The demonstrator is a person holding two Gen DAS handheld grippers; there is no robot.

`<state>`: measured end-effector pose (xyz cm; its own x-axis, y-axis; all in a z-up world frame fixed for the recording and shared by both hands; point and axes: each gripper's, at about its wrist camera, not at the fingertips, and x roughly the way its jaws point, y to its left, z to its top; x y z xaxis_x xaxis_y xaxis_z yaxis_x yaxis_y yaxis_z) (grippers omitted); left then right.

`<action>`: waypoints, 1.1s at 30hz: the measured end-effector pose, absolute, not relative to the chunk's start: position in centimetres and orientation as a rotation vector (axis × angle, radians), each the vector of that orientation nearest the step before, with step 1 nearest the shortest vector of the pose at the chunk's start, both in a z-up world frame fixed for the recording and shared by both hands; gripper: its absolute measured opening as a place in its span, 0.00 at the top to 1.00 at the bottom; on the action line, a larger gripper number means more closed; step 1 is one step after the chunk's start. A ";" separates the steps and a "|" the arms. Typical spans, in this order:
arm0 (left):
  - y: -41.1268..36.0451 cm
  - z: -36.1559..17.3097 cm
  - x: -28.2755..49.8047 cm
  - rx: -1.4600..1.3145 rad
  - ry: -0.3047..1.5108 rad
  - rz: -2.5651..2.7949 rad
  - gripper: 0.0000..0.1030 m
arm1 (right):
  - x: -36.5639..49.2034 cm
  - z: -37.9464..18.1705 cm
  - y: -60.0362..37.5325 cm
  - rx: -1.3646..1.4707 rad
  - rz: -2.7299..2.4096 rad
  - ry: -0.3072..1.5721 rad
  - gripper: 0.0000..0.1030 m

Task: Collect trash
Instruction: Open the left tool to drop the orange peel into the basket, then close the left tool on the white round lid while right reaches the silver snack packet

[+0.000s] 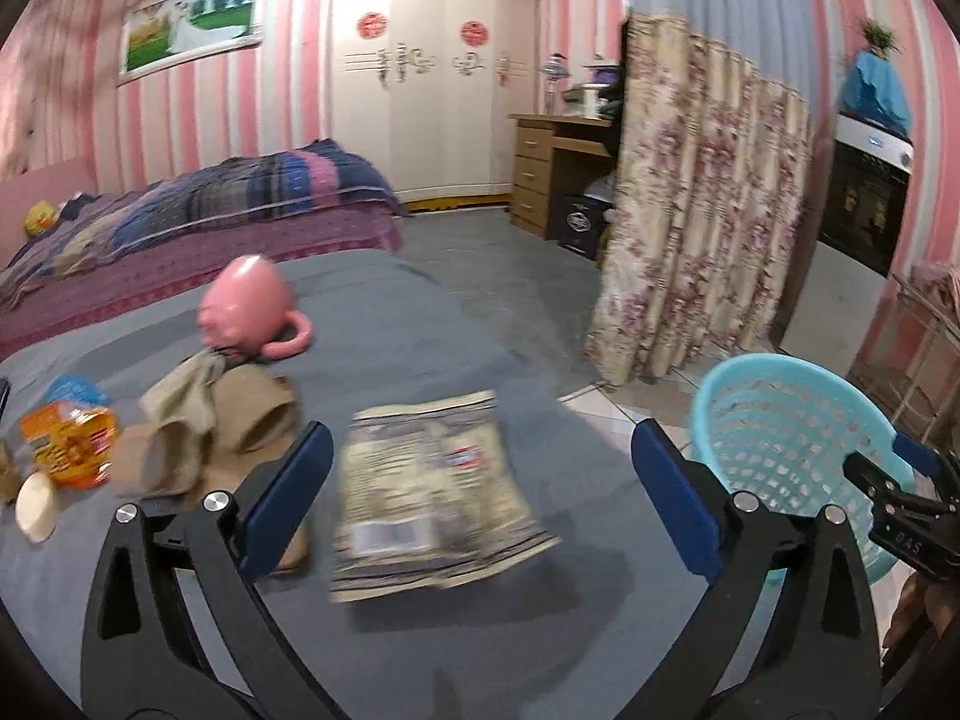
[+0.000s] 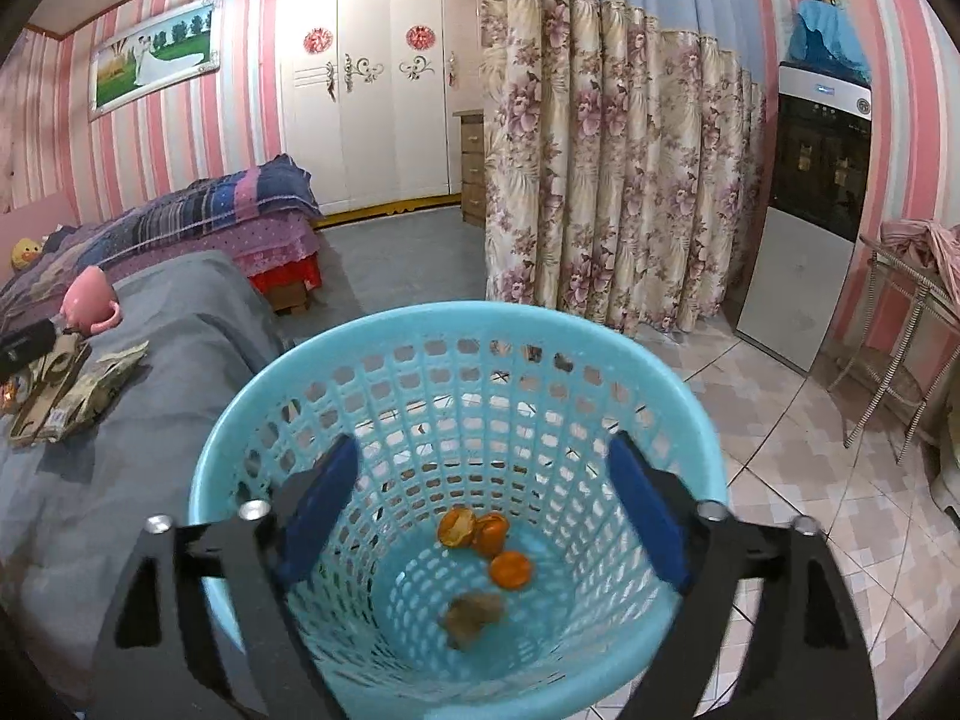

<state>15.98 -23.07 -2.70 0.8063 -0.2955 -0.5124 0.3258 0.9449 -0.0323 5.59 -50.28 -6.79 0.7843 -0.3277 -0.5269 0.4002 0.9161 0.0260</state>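
The right hand-held gripper (image 2: 483, 516) hung over the blue basket (image 2: 252, 420) with its jaws spread wide and nothing between them, pointing down into the mesh bowl. At the bottom lay pieces of orange peel (image 2: 483, 543) and a brownish scrap (image 2: 474, 615), so to my eye a drop into the basket was the step just being finished on that side. The left hand-held gripper (image 1: 480, 492) was likewise wide open and empty, poised above the grey-covered worktop (image 1: 420, 312) with a crumpled snack wrapper (image 1: 432, 492) lying flat between and just beyond its blue fingers (image 1: 288, 492), not touched by either pad. Further off on the same surface sat a heap of brown paper and cloth (image 1: 204, 420), an orange packet (image 1: 69, 444), a pale lid-like disc (image 1: 36, 507) at the near edge, and a pink mug (image 1: 249, 306) tipped on its side, which I would not count as trash. The basket stood just beside the worktop, on the tiled floor (image 2: 810, 510). The next move, I judged, called for the left gripper to dip, straddle the wrapper's edge and close on it; being thin and flat, it might slide or crumple rather than lift cleanly.
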 end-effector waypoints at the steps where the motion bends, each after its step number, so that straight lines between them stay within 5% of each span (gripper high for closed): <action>1: -22.0 -2.6 15.9 0.044 0.541 -0.320 0.06 | 5.5 -6.6 -49.8 0.133 -0.399 0.534 0.09; 24: -2.5 -0.4 14.3 -0.037 0.526 -0.016 0.06 | 14.3 1.5 -31.3 0.086 -0.090 0.484 0.05; 33: 1.7 -1.7 14.0 0.016 0.546 0.050 0.05 | 15.7 -1.3 -26.8 0.035 -0.066 0.519 0.05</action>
<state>13.97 1.72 -1.74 0.8533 0.0513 -0.5188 -0.0429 0.9987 0.0282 15.75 -26.76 -1.34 0.8662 -0.0541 -0.4967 0.0719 0.9973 0.0167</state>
